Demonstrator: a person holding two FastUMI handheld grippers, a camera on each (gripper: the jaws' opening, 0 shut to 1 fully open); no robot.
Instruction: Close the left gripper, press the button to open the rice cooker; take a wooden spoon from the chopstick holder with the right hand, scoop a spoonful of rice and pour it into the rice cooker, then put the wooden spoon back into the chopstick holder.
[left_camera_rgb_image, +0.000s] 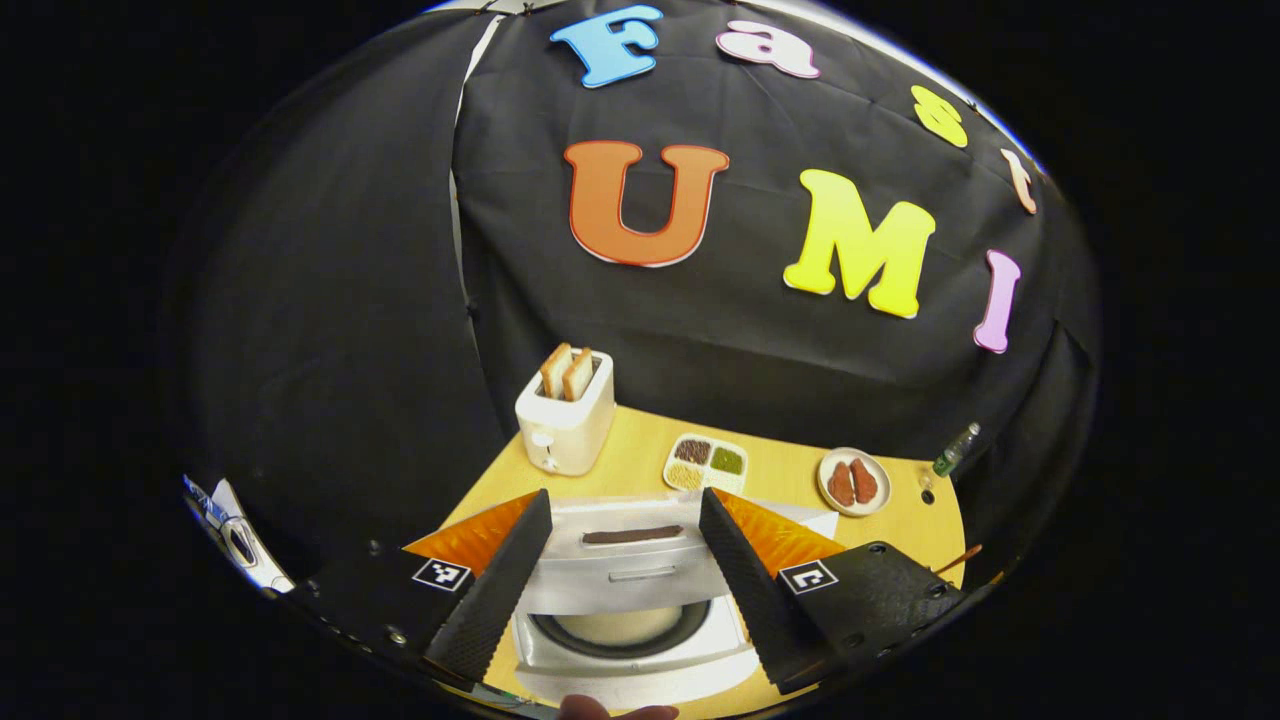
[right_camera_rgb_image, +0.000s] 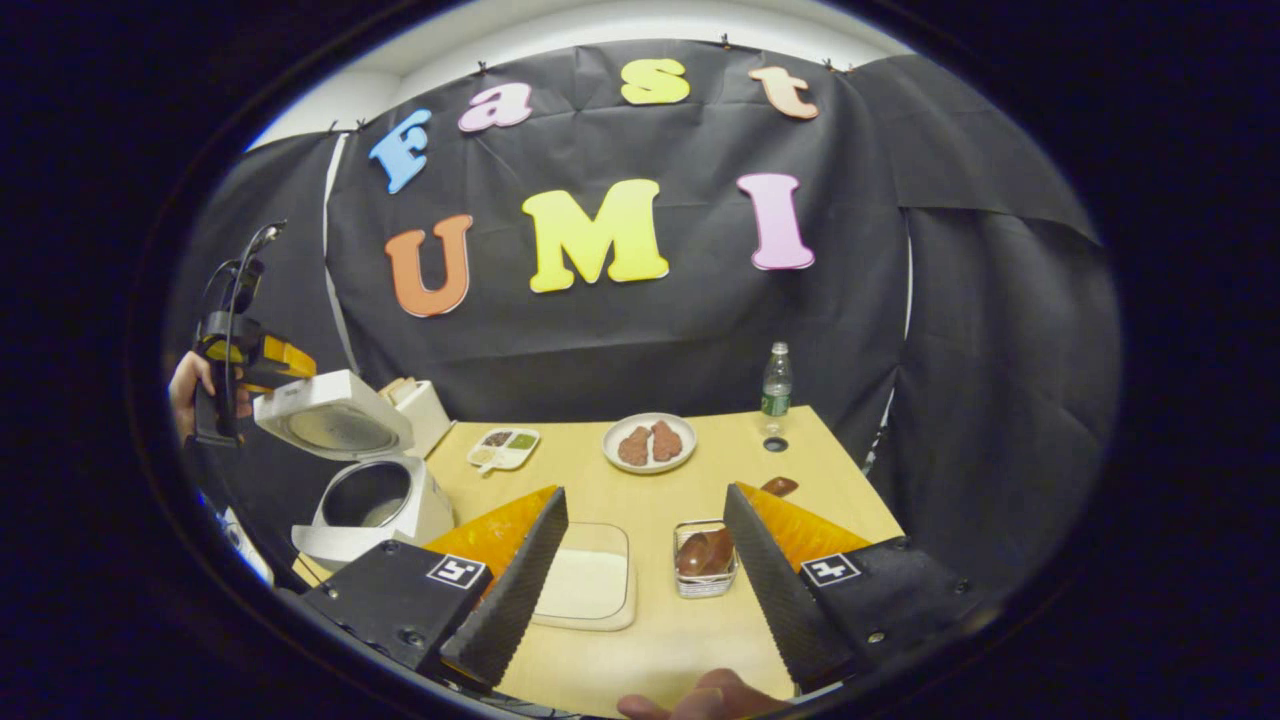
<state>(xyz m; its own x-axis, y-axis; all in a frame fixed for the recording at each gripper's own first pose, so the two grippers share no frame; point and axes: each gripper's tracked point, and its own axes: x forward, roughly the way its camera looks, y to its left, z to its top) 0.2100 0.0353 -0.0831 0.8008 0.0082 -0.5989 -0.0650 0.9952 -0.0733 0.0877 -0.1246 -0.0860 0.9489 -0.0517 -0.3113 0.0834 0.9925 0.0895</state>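
Above the rice cooker, lid up, left gripper gapes; right gripper released over rice tray, beside chopstick holder with wooden spoon.

Pale wooden table top: smooth, matt, faint sheen. White plastic rice cooker: glossy shell; raised lid has a dull metal inner plate; inner pot dark, smooth. Cream plastic toaster: satin finish. Clear plastic bottle: shiny. Small wire-mesh metal chopstick holder, glinting, holds brown wooden spoons, polished. Shallow translucent plastic tray of white rice, grainy and matt.
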